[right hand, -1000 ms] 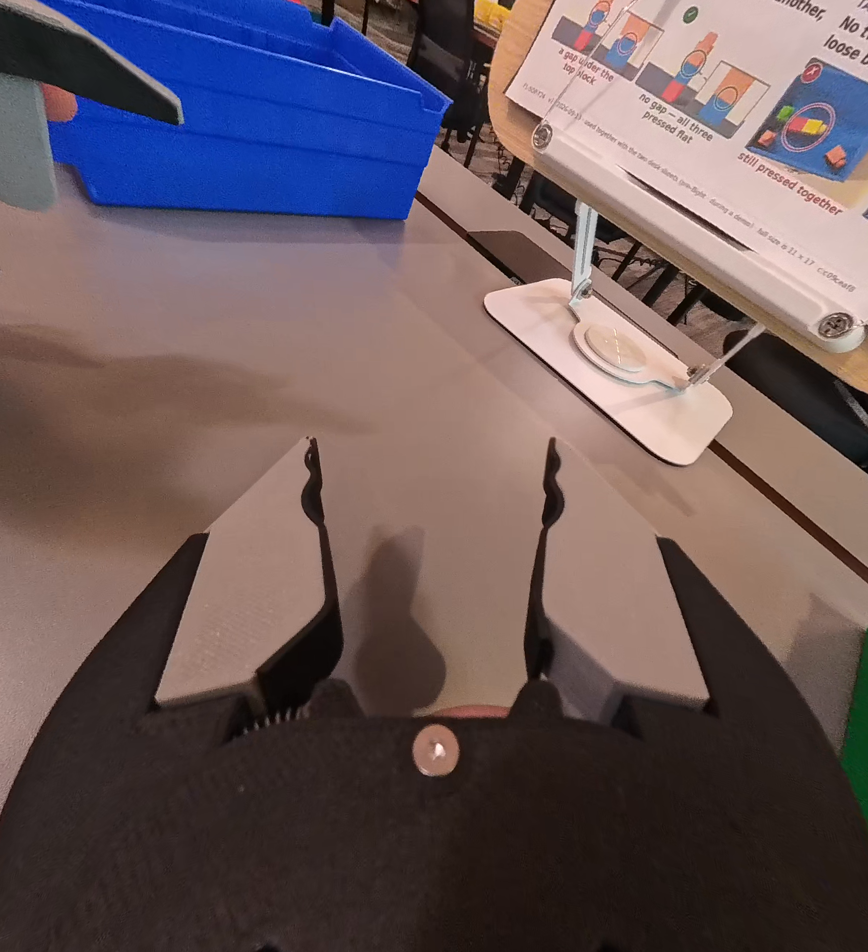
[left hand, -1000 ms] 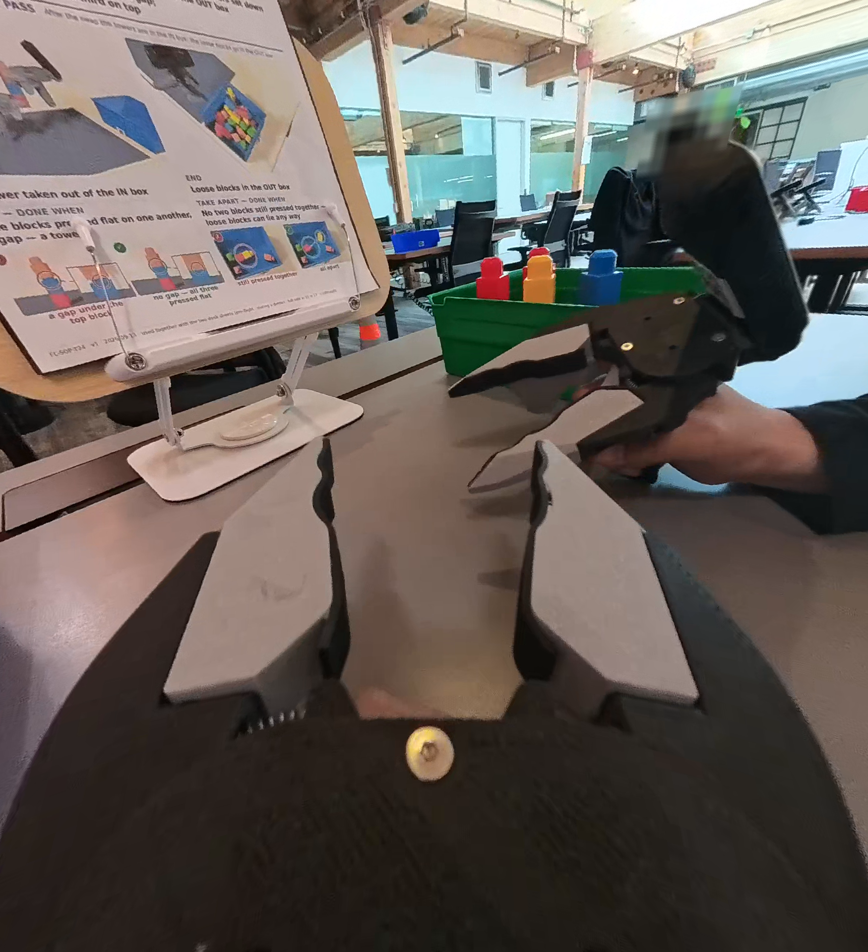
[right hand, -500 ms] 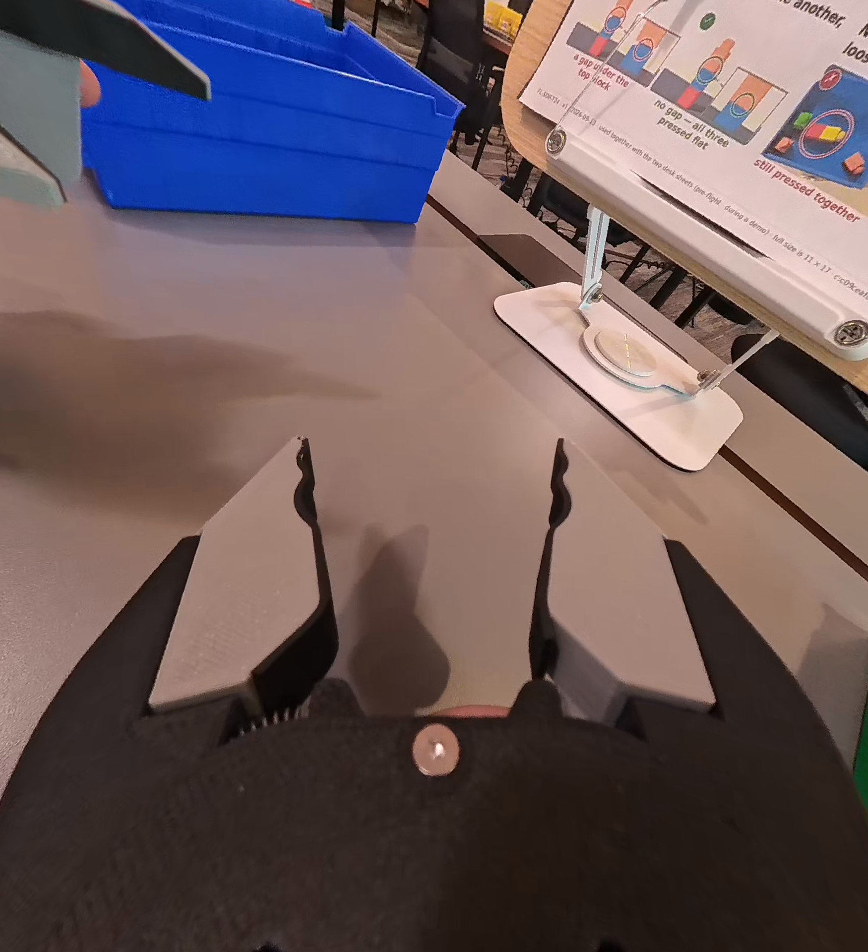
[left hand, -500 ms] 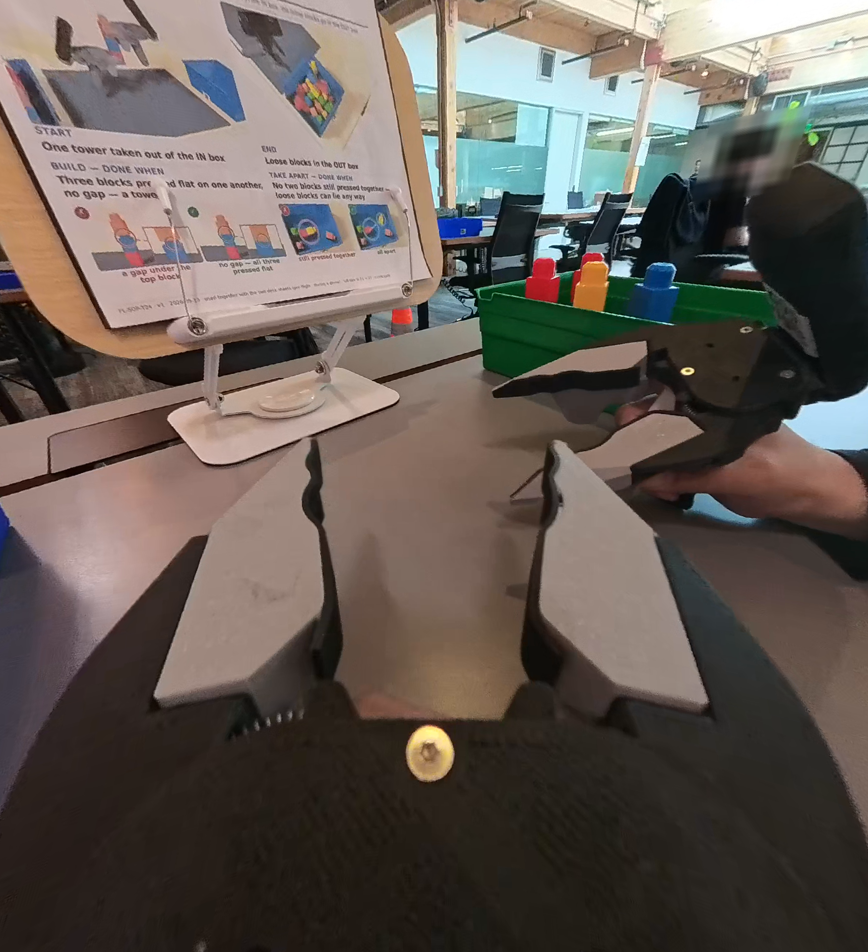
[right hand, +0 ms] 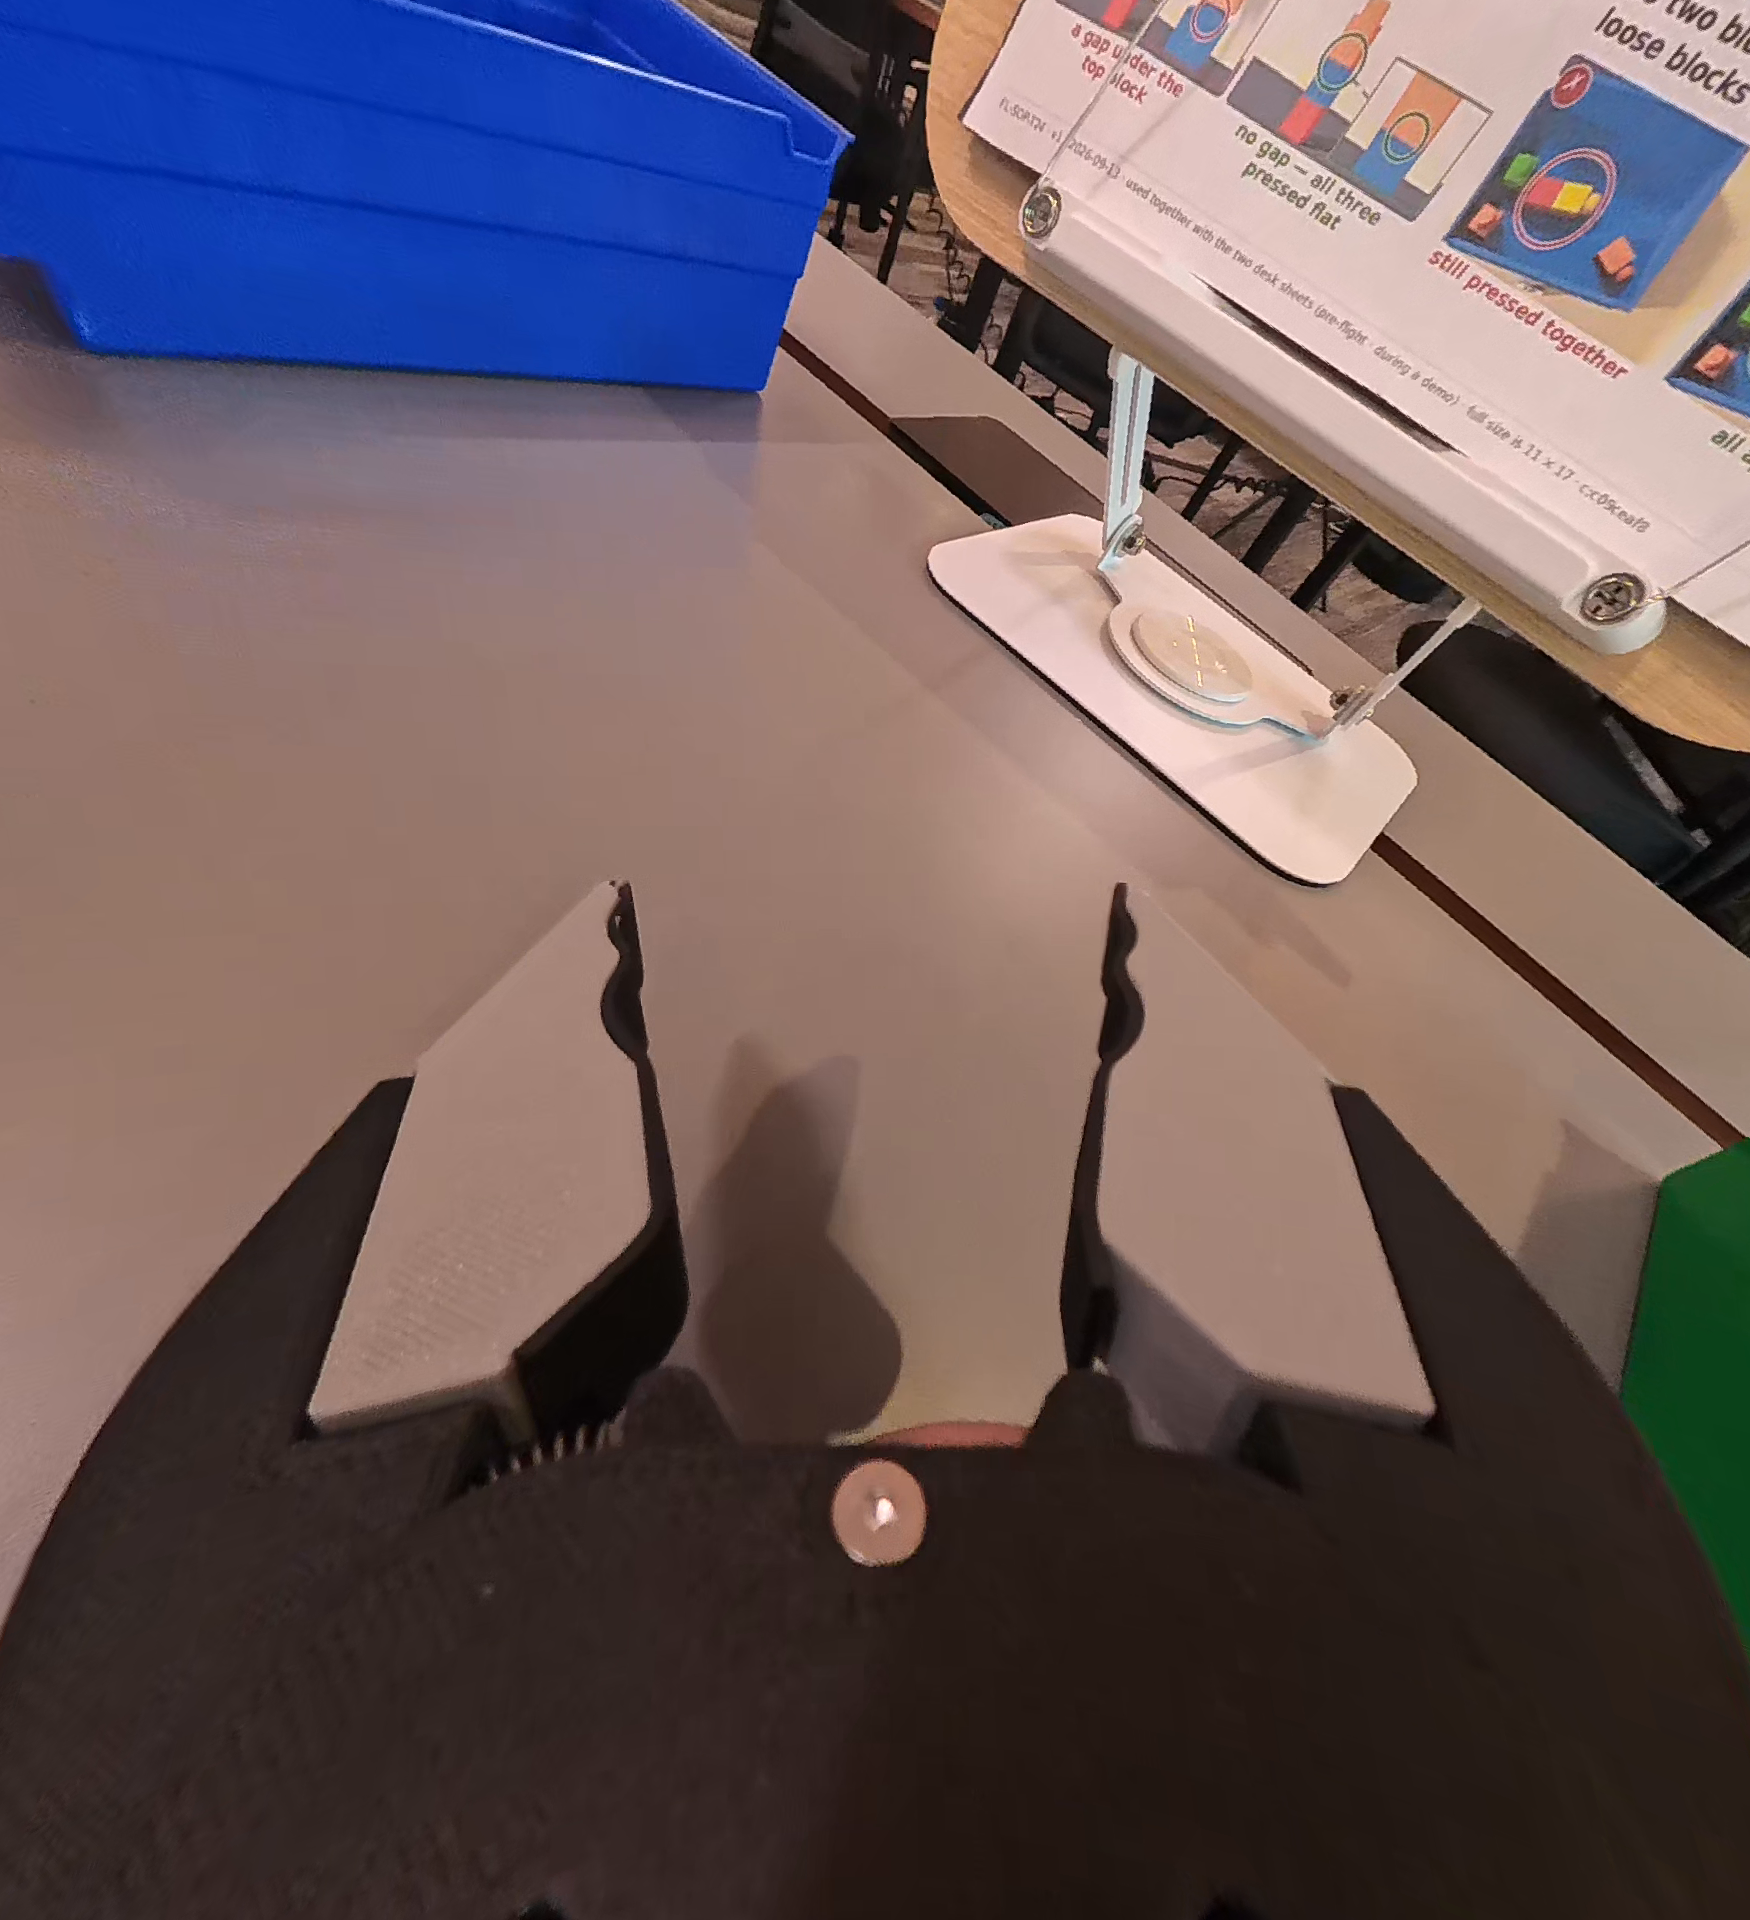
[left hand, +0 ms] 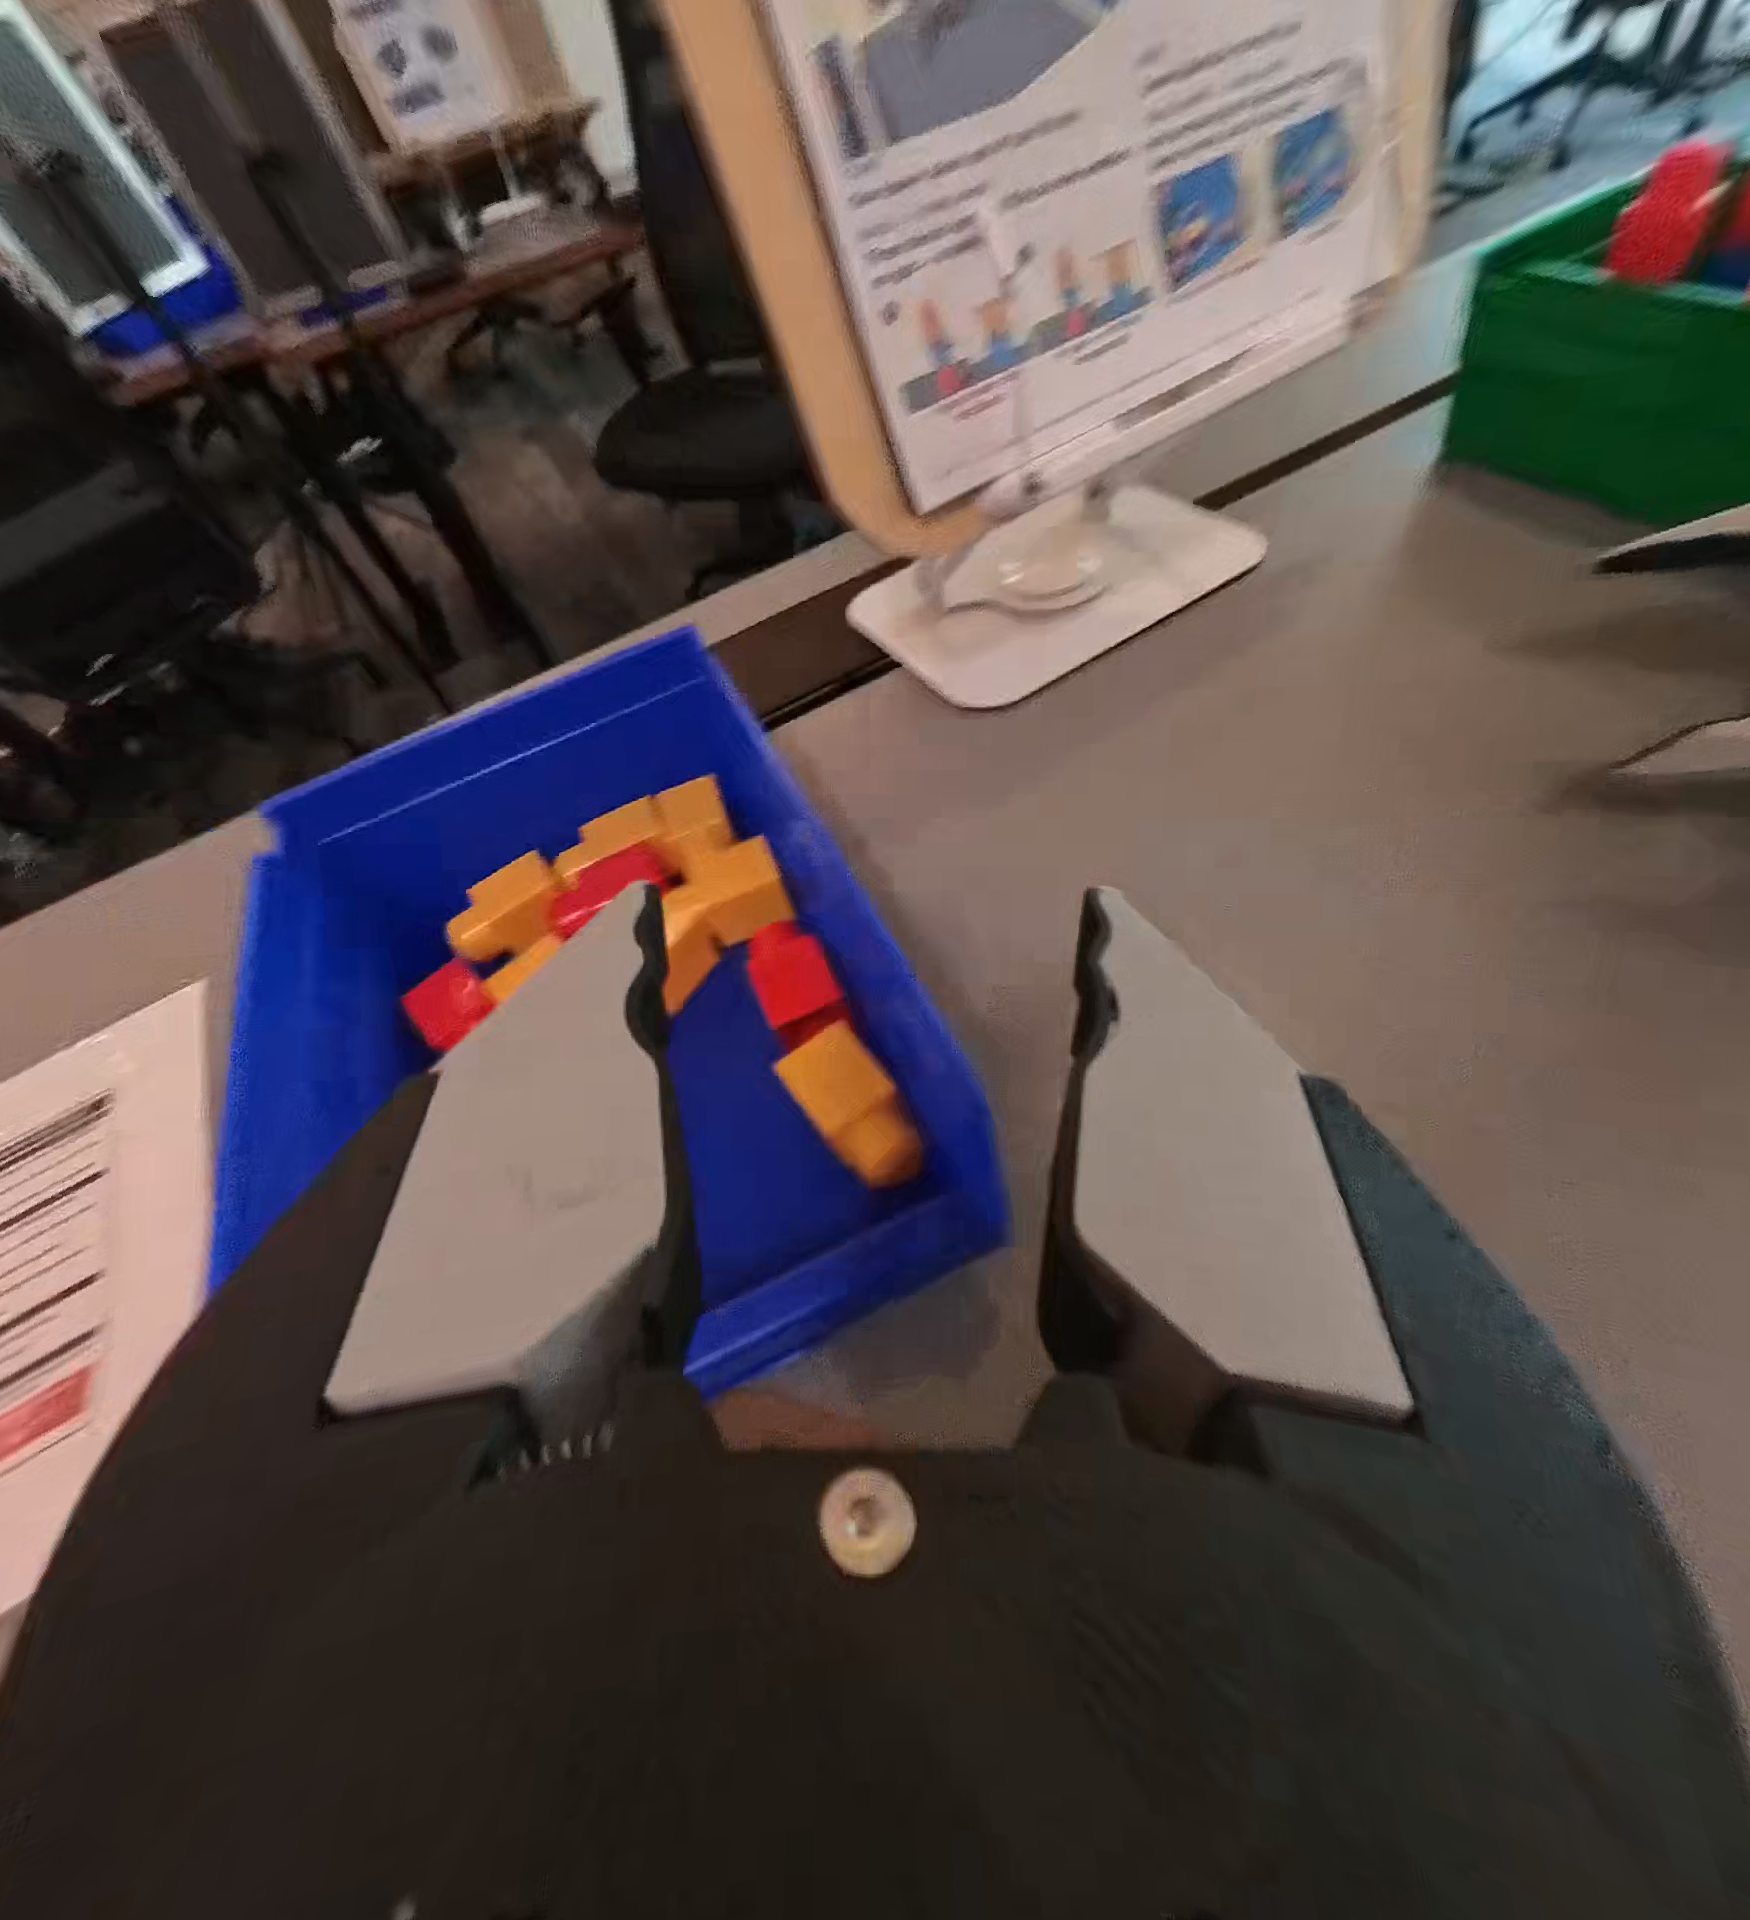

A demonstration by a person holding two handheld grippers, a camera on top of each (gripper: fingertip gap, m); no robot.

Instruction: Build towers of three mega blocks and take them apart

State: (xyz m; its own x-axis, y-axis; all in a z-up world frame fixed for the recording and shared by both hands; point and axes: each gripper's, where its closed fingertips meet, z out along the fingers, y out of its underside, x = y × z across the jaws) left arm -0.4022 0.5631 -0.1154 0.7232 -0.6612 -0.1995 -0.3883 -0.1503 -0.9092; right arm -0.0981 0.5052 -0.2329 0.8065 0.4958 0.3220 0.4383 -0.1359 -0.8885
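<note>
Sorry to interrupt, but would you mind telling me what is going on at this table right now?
A person is working with two handheld grippers on a mega-block job. The left gripper hangs, jaws open and empty, over a blue bin of loose orange and red blocks. The right gripper is open and empty too, above the bare grey table. A green bin with standing blocks waits farther right, beside an instruction sheet on a stand.

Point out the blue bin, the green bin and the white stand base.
blue bin (left hand: 351,1039), left wrist view, inner left wall.
green bin (left hand: 1619,416), left wrist view, front wall.
white stand base (right hand: 1297,800), right wrist view, bare near corner of the plate.
</note>
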